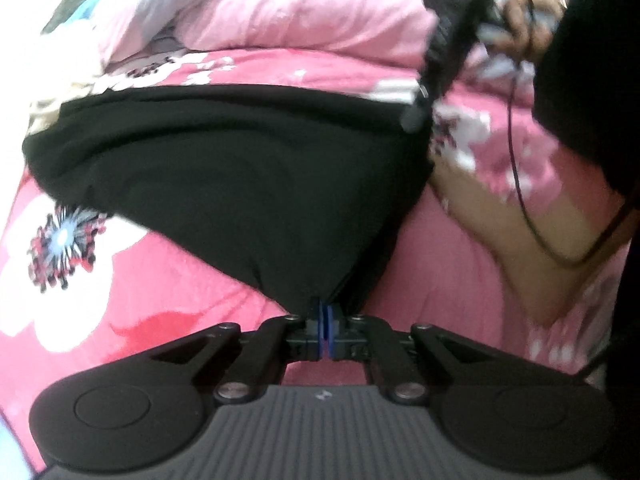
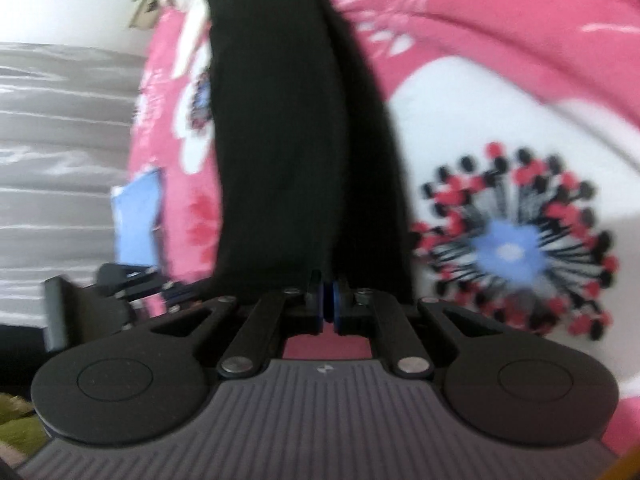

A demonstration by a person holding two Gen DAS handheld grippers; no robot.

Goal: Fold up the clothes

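Observation:
A black garment (image 1: 224, 168) lies across a pink floral bedspread (image 1: 160, 320). My left gripper (image 1: 326, 314) is shut on its near corner, and the cloth rises to a point between the blue pads. The right gripper (image 1: 412, 118) comes down from the upper right in a hand (image 1: 528, 20), its tip at the garment's far right edge. In the right wrist view my right gripper (image 2: 329, 294) is shut on the black garment (image 2: 280, 120), which runs away from it as a long folded band. The left gripper (image 2: 100, 296) shows blurred at the lower left.
Crumpled pale pink bedding (image 1: 300, 12) is heaped behind the garment. A thin black cable (image 1: 516, 168) hangs over a beige patch (image 1: 500, 224) at the right. A light blue item (image 2: 138, 220) sits at the bed's edge, with grey striped fabric (image 2: 60, 140) beyond it.

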